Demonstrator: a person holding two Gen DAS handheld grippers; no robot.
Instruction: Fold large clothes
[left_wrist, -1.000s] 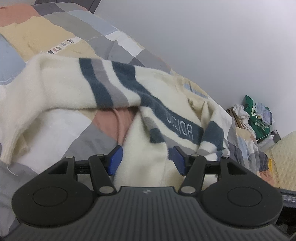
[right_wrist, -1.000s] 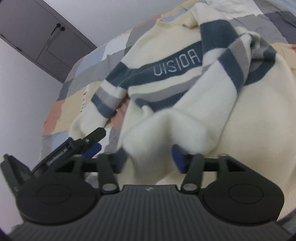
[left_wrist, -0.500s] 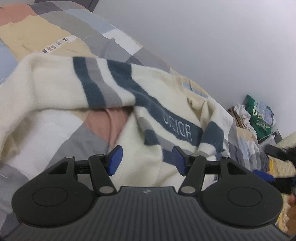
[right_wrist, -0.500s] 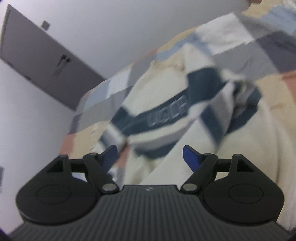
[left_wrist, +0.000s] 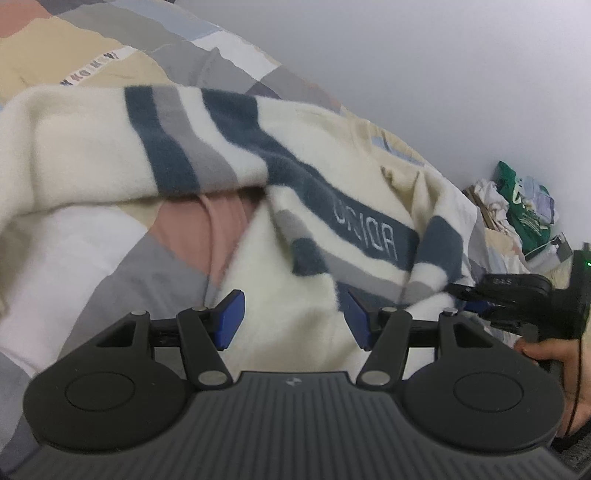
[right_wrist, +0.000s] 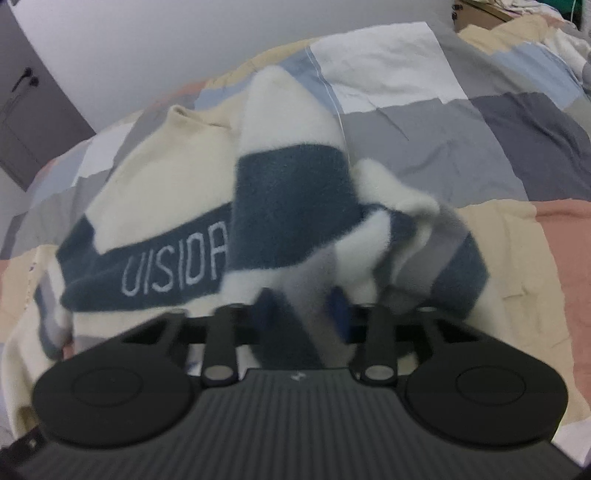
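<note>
Across the patchwork bedspread of grey, white, beige and pink squares (left_wrist: 122, 266) a fluffy cream knitted sweater with navy and grey stripes and pale lettering on its chest band (left_wrist: 321, 173) lies rumpled and only partly spread, so the task looks to be at an early step: taking hold of the garment's edges to pull it flat before any fold is made. At the far left, one striped sleeve (left_wrist: 85, 147) stretches out over the bedspread, with a gap of pink cloth showing between it and the body. Nearer, toward the middle, the left gripper (left_wrist: 293, 319) hangs over the cream lower body of the sweater with its blue pads (left_wrist: 231, 319) standing moderately wide; plain cream knit shows in the gap, but the pads do not appear to press on it, so it holds nothing. Further right, the other sleeve is bunched over the chest in a heap of navy and grey folds (right_wrist: 295, 206), and the right gripper (right_wrist: 299, 310) is there with its jaws closing; blurred cloth sits between them, and whether the pads already bite cannot be told. A person's hand (left_wrist: 554, 369) carrying that tool shows at the near right edge of the left view. The next move probably calls for a firm pinch on that bunched sleeve, then drawing it out to the right, while the left claw closes on the hem to anchor the body.
</note>
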